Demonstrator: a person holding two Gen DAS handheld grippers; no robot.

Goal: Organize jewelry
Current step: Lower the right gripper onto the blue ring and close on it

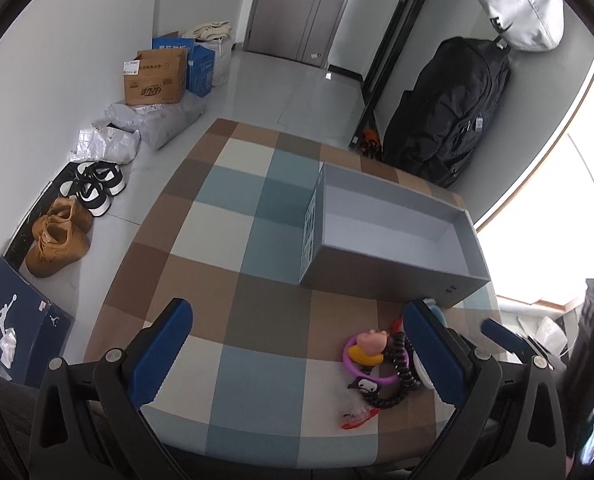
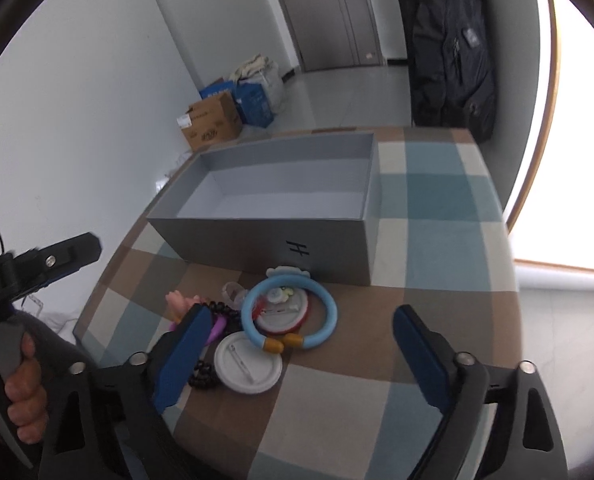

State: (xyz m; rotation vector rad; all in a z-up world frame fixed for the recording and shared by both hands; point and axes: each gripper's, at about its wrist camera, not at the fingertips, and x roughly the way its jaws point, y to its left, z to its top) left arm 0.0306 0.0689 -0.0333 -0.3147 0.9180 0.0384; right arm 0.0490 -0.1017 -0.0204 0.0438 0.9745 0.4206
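Note:
An open grey box (image 1: 393, 236) (image 2: 281, 200) stands empty on the checkered table. In front of it lies a pile of jewelry: a light blue bangle (image 2: 293, 312), a white round badge (image 2: 247, 368), black beads (image 2: 201, 376) (image 1: 401, 376), a purple ring with a pink pig figure (image 1: 371, 350) and a small red piece (image 1: 357, 420). My left gripper (image 1: 297, 356) is open above the table, left of the pile. My right gripper (image 2: 301, 356) is open just above the pile, with the white badge between its fingers. Both hold nothing.
The checkered tablecloth (image 1: 237, 240) covers the table. On the floor to the left lie shoes (image 1: 57, 236), cardboard boxes (image 1: 157, 76) and bags. A black backpack (image 1: 449, 112) hangs by the wall behind the box. A bright window is at the right.

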